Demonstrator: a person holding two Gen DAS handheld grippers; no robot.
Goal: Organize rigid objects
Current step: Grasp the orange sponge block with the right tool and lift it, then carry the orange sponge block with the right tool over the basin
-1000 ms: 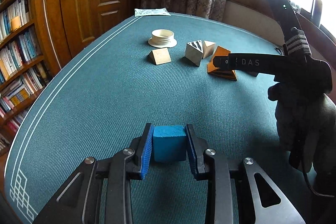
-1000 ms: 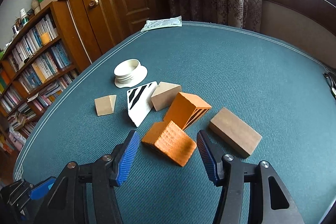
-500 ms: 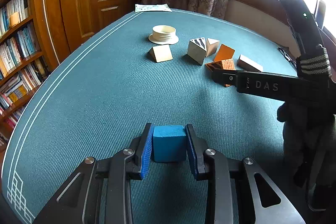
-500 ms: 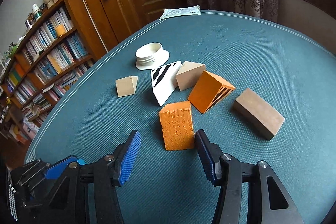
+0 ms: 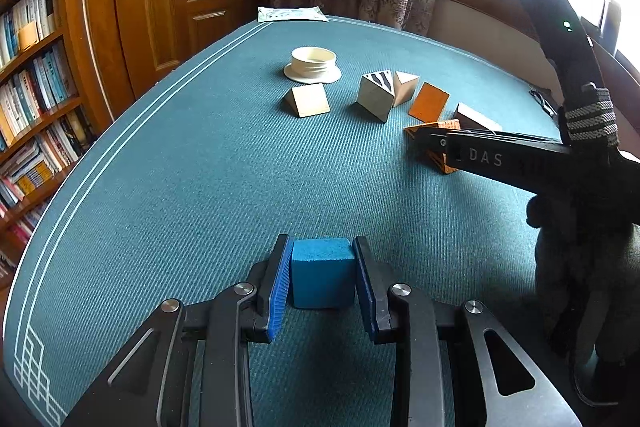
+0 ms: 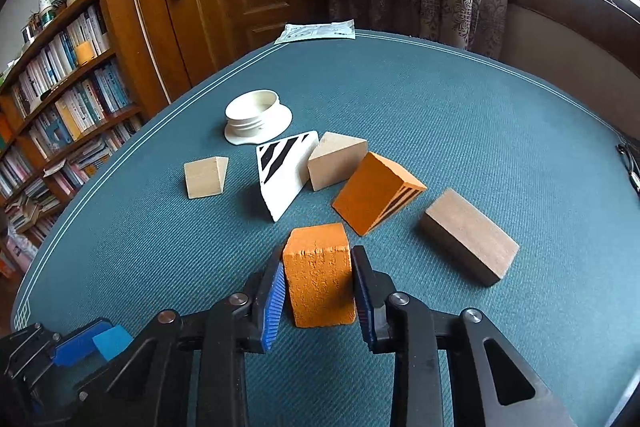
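From the left wrist, the left gripper [image 5: 322, 277] clenches the blue cube [image 5: 322, 277] just above the teal table [image 5: 168, 195]; keep it level and parked; from the right wrist, the right gripper [image 6: 318, 289] is closing on the orange block [image 6: 319, 285] (pads already at its sides); let both pads seat squarely, then lift straight, clear of the striped orange wedge [image 6: 374, 193] beside it.

A wide stretch of bare teal table [image 5: 168, 187] lies open from about nine to eleven o'clock of the left gripper [image 5: 322, 277], with nothing in the way up to the white ring [image 5: 313, 65] at twelve. At one to two o'clock the right gripper [image 6: 318, 287] reaches across, blocking that side. Ahead of it, from eleven to two o'clock, a striped white wedge [image 6: 286, 171], pale wedge [image 6: 334, 161], orange striped wedge [image 6: 374, 193] and brown slab [image 6: 468, 235] crowd the way, with narrow gaps between.
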